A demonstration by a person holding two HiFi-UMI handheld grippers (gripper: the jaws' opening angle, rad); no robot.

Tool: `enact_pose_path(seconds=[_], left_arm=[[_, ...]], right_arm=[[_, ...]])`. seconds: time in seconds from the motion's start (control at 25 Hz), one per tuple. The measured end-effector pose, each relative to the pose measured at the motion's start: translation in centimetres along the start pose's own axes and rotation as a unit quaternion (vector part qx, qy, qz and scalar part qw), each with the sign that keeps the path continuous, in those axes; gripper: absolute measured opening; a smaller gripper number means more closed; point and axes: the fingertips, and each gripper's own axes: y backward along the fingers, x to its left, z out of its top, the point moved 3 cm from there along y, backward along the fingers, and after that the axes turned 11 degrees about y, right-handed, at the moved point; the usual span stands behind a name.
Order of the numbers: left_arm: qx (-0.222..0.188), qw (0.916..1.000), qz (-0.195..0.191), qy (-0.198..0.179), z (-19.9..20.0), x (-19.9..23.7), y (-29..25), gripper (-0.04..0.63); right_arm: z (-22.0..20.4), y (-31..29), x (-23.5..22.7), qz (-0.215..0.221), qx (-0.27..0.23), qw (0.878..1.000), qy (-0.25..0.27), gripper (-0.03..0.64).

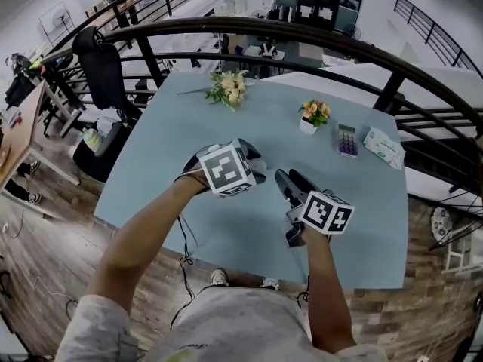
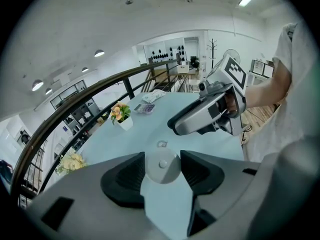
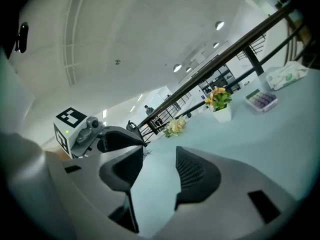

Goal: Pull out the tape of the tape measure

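A small round white tape measure sits between the dark pads of my left gripper, which is shut on its edges and holds it above the light blue table. A small metal ring shows at its far edge. In the head view the left gripper covers the tape measure. My right gripper hovers close to the right of it, open, with nothing between its jaws. Each gripper appears in the other's view: the right gripper and the left gripper.
At the table's far side are a bouquet, a small potted flower, a calculator and a tissue pack. A dark curved railing runs behind the table. The table's near edge is by the person's feet.
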Motion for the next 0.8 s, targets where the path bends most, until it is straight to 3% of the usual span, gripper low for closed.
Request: enact_pose_path(seconds=[0.52,0.8], left_arm=[[-0.003,1.0,-0.005,0.005,0.8,-1.2,-0.1,0.222],[-0.008,0.9999,-0.013,0.007,0.8,-1.2,-0.1,0.222]], right_arm=[[-0.1,-1.1,0.6,0.064,-0.017,0.994,-0.091,0.201],[0.0,-1.9,1.1,0.092,-0.032,0.986,-0.135,0.108]])
